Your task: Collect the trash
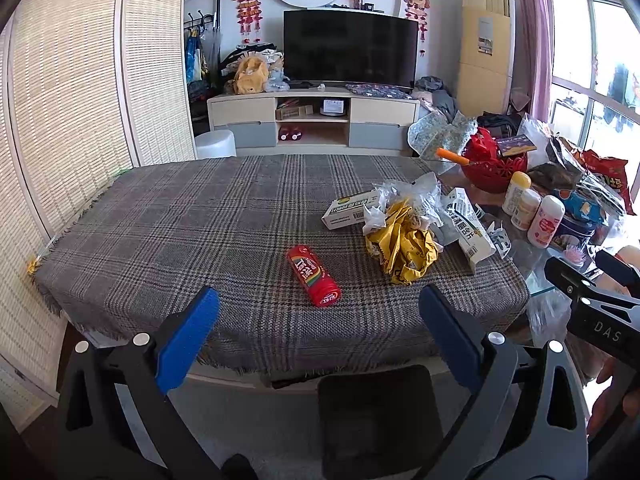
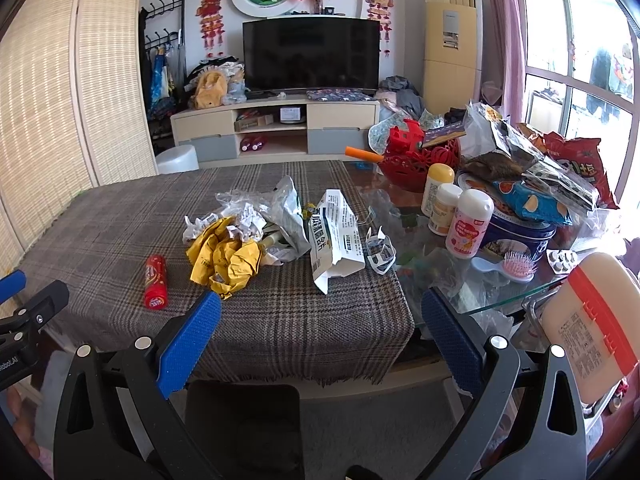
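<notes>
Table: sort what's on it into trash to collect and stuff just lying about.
Trash, by the look of it:
crumpled yellow wrapper
crumpled clear plastic
torn white box
white carton
red tube, possibly

Lying about:
three bottles
red basket
pink hairbrush
blue tin

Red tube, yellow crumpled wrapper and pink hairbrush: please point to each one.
red tube (image 1: pixel 313 276), left wrist view, middle of its side.
yellow crumpled wrapper (image 2: pixel 225 257), right wrist view, centre of the crumple.
pink hairbrush (image 2: pixel 519 267), right wrist view, bristle head.
</notes>
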